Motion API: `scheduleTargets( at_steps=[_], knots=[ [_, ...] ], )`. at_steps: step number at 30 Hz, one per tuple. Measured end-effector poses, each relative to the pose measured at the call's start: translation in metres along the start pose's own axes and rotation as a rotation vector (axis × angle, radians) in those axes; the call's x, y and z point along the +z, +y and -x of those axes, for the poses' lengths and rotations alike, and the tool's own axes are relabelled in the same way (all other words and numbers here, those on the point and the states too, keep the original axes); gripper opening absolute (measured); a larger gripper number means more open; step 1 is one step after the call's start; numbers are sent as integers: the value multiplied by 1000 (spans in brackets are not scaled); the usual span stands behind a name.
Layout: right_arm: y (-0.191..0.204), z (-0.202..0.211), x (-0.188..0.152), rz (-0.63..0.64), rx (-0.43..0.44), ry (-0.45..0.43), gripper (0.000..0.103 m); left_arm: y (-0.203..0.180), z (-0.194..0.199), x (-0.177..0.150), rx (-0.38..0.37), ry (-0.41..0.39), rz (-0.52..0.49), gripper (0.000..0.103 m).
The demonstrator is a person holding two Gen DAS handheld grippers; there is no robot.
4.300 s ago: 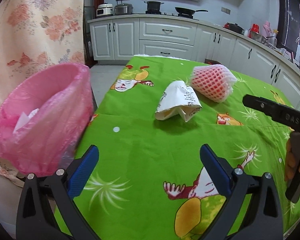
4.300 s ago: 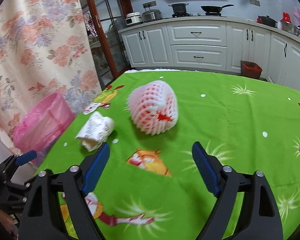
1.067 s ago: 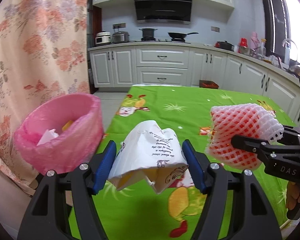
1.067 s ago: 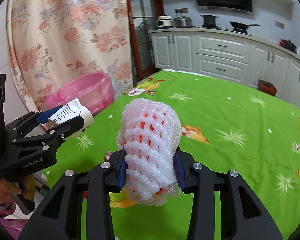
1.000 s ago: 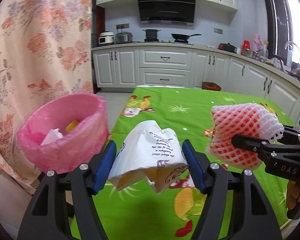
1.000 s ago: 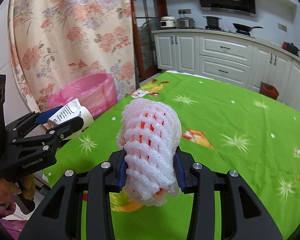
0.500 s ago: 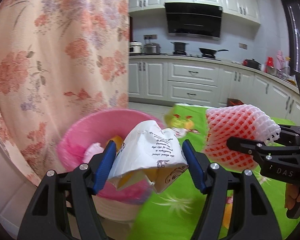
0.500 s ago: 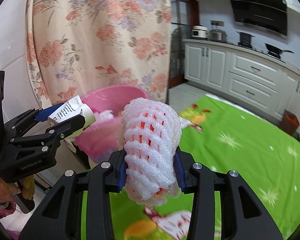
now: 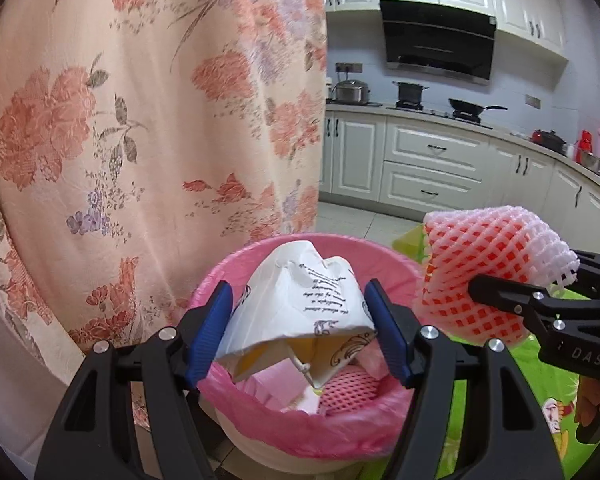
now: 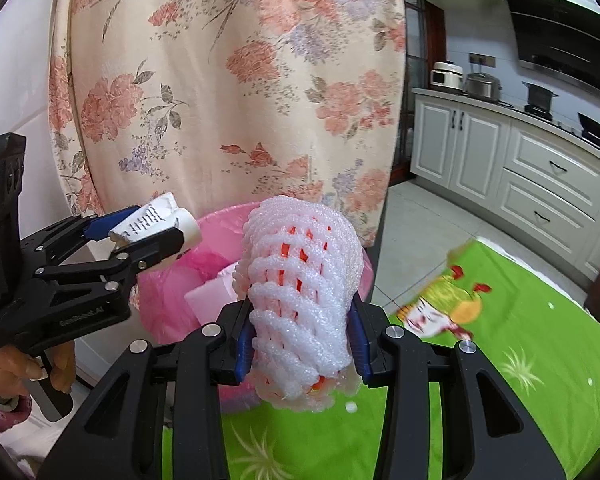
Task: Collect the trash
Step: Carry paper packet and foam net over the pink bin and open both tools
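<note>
Pink-lined bin (image 9: 300,436) interior shows only from the left wrist, whose fingers (image 9: 210,332) clamp crumpled paper (image 9: 300,300).

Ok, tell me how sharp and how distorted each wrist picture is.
Left wrist view: sharp on the crumpled paper bag and the pink-lined bin; fisheye bends the floral curtain and the dark corners vignette. Right wrist view: the foam fruit net is crisp, but the green tablecloth and its cartoon print are smeared by motion blur; the cabinets curve.
</note>
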State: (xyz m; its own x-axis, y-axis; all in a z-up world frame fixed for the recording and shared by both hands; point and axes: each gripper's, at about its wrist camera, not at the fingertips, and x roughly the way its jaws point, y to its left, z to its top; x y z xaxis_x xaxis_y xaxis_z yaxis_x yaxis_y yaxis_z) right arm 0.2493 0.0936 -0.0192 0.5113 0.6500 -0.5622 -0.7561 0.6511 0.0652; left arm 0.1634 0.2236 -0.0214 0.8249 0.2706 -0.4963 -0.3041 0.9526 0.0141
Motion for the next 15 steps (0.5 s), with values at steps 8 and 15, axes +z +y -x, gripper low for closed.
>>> scheduleTargets(
  at_steps=[8, 15],
  knots=[
    [-6, -33, 15, -7, 21, 17, 39, 6, -25, 4, 19, 24, 17, 66],
    [-10, -54, 21, -9, 31, 32, 39, 11, -45, 8, 36, 42, 25, 66]
  ],
)
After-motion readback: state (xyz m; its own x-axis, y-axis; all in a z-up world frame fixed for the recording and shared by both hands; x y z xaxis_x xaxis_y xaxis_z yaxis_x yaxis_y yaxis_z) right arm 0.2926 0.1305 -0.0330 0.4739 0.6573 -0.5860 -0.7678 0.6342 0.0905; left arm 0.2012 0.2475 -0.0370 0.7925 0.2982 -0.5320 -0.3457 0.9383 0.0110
